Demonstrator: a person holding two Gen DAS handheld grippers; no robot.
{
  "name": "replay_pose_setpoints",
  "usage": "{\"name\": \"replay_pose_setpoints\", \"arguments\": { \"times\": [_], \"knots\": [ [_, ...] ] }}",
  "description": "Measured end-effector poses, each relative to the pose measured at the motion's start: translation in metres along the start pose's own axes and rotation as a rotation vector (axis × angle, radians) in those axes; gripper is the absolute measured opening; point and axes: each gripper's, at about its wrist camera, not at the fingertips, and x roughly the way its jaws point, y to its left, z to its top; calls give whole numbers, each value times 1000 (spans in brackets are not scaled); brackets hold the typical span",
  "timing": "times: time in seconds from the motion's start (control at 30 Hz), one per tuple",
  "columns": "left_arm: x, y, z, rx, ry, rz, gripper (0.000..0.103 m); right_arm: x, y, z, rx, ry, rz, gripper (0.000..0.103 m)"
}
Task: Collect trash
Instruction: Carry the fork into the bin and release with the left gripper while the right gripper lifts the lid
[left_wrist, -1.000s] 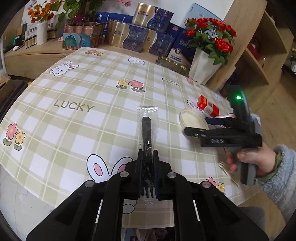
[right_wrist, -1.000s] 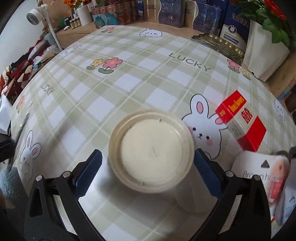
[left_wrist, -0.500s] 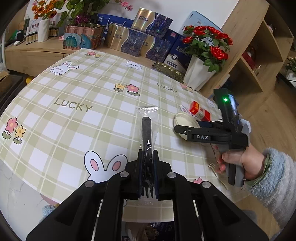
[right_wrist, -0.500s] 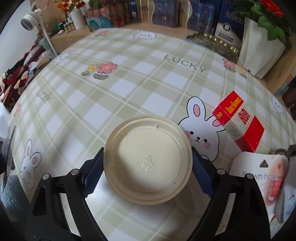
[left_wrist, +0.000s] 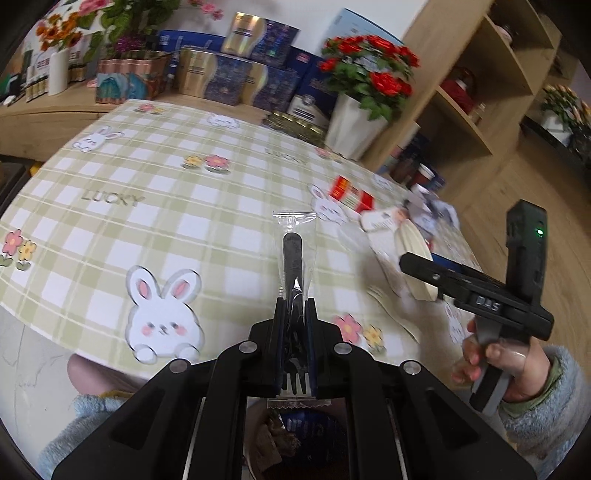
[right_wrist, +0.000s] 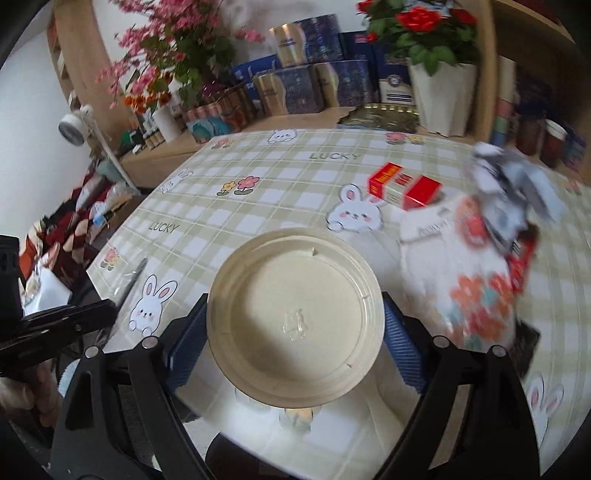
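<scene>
One black plastic fork in a clear wrapper (left_wrist: 294, 258). One round cream plastic lid (right_wrist: 295, 321). One red and white carton (right_wrist: 404, 186). One white printed card packet (right_wrist: 458, 266). One crumpled grey and white wrapper (right_wrist: 513, 184). One white pot of red roses (right_wrist: 439, 92). Two black grippers.

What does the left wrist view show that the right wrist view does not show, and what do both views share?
Only the left wrist view shows the left gripper shut on the wrapped black fork, and the hand holding the right gripper. Only the right wrist view shows the cream lid face-on between the right gripper's blue pads, and pink flowers behind. Both share the checked tablecloth, the red box and the red roses.
</scene>
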Motion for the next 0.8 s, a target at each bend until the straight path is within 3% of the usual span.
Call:
{"name": "replay_pose_setpoints", "arguments": {
  "times": [0.4, 0.8],
  "knots": [
    [-3, -60, -69, 144, 140, -77, 10, -82, -11, -93, 76, -51, -27, 86],
    [6, -82, -129, 209, 270, -66, 10, -109, -15, -146, 148, -99, 12, 86]
  ]
}}
